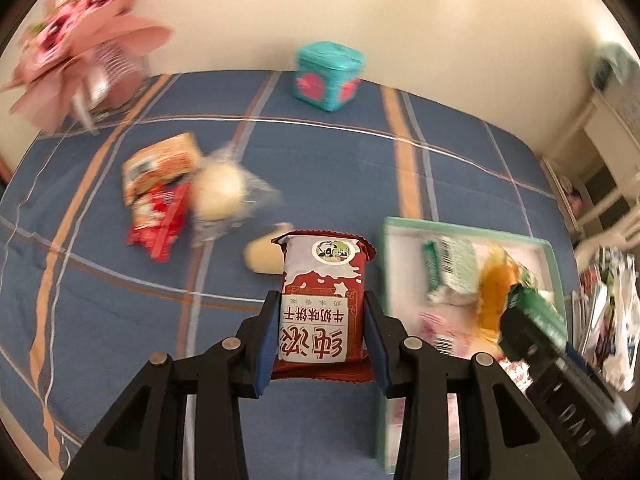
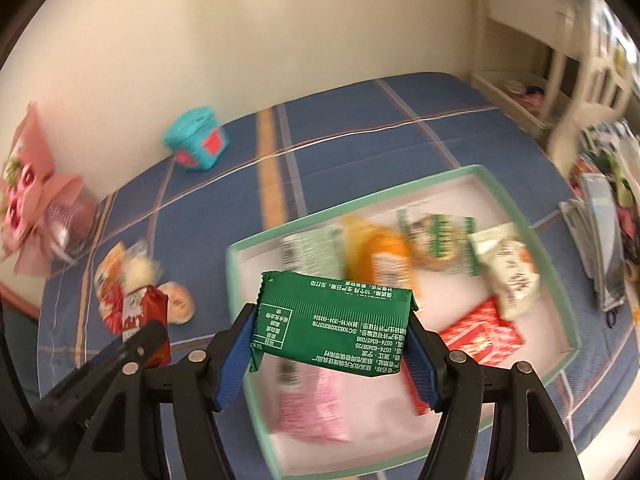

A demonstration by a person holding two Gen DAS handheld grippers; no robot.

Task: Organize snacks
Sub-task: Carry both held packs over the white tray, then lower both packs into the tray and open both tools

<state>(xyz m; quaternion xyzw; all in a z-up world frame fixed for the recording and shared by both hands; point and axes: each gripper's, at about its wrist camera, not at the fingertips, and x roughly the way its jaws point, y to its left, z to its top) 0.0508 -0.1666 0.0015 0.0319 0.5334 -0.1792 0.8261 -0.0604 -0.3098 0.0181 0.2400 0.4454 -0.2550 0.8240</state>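
Crinkly red foil packet (image 1: 323,304) – clamped – rectangular green packet (image 2: 334,322) likewise

The red biscuit packet (image 1: 322,304) is glossy plastic film, and so is the green packet (image 2: 334,322), printed and creased at its sealed ends. Both grippers are matt black plastic with blue pads and metal pins. The bed (image 1: 320,160) wears smooth checked cloth. The tray (image 2: 516,216) looks like matt cardboard.

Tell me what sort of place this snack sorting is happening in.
Probably a bedroom at home. The snacks lie on a blue plaid bedsheet spread against a plain cream wall, with a white chair alongside and a pink bouquet in the corner.
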